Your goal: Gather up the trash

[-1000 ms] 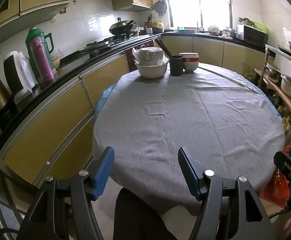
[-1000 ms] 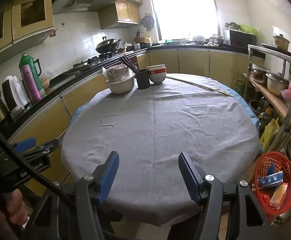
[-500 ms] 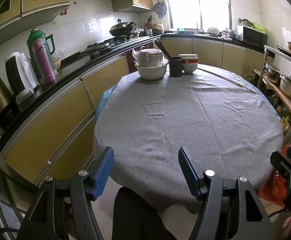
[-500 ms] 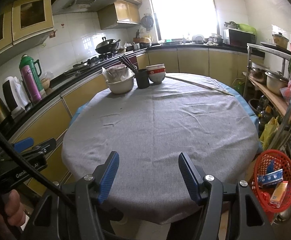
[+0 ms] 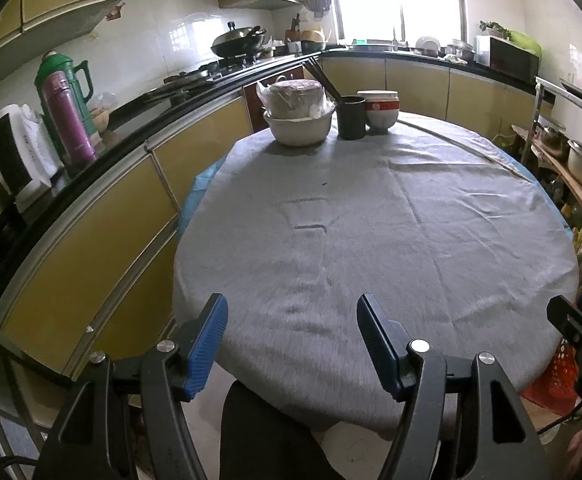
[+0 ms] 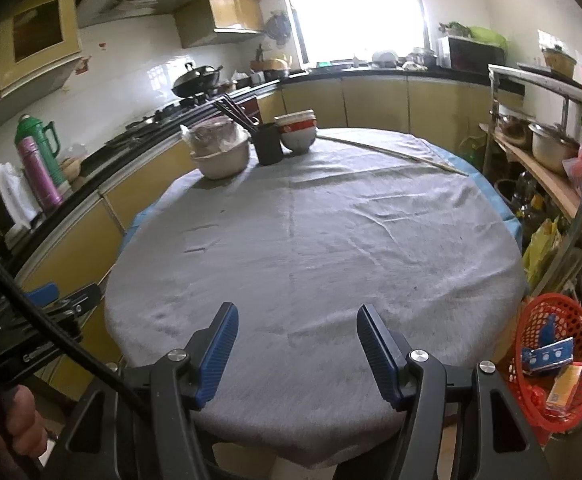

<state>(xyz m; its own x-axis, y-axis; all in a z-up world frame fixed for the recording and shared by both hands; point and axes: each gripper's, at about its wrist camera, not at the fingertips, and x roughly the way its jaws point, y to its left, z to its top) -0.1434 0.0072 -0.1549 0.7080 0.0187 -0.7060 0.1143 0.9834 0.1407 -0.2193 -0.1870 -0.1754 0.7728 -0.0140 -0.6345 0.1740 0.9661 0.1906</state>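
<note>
The left gripper (image 5: 291,344) is held over the near edge of the round surface (image 5: 371,220), its blue pads (image 5: 207,344) spread apart with nothing between them. The right gripper (image 6: 295,344) is held over the same near edge, its blue pads (image 6: 375,348) likewise spread and empty. The surface is covered by a grey cloth (image 6: 311,240), with a blue underlayer showing at the left and right edges. At the far edge stand a white basin (image 5: 299,128) holding a plastic-wrapped bowl (image 5: 295,94), a black holder (image 5: 351,116) with dark chopsticks (image 5: 323,76) leaning toward the left, and a stack of red-and-white bowls (image 5: 381,110) touching the holder on its right. A long thin stick (image 6: 391,152) lies along the far right edge. The trash is off the surface: a blue-and-white packet (image 6: 547,354) and an orange packet (image 6: 565,384) lie inside a red mesh basket (image 6: 559,360) just beyond the near right edge, below the level of the cloth. In the right wrist view, the left gripper body appears at the left frame edge with a hand (image 6: 15,432) around its handle. A kitchen counter (image 5: 91,160) runs beside the left edge, carrying a green flask (image 5: 65,88) and a purple flask (image 5: 69,120).
</note>
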